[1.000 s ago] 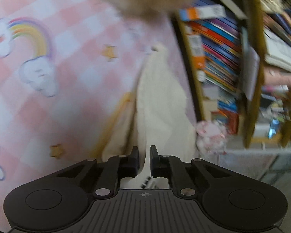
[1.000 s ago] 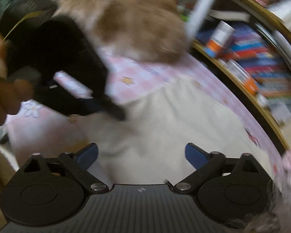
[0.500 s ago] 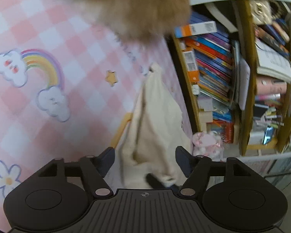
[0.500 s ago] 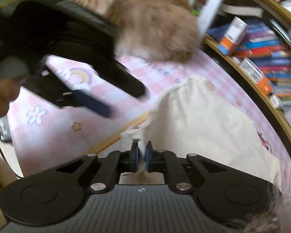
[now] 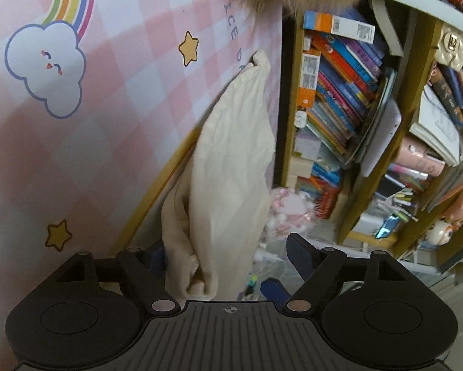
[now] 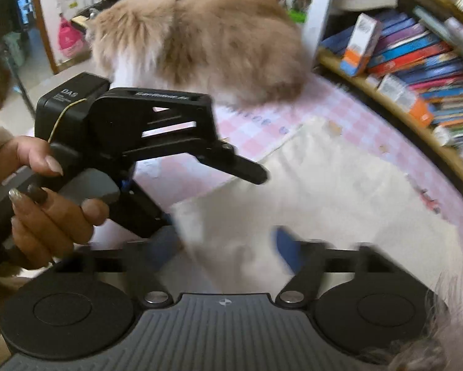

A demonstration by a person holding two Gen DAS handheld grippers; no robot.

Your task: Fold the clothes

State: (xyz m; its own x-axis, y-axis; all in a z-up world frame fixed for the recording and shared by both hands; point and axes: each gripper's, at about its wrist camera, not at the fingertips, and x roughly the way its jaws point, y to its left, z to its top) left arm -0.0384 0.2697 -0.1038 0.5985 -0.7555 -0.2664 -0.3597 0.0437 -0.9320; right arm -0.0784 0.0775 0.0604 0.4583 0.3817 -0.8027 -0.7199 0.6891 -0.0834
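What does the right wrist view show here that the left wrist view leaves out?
Only the right wrist view shows the left gripper from outside, jaws open, the hand holding it, and most of the furry cat. Only the left wrist view shows the rainbow and cloud print and a pink plush toy. Both show the cream garment on the pink checked mat, and the bookshelf.

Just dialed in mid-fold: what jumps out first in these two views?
A fluffy tan cat sits at the far end of the pink checked mat, beyond the cream garment. In the right wrist view the left gripper hangs open over the garment's left edge, gripped by a hand. A crammed bookshelf runs along the mat's right side.
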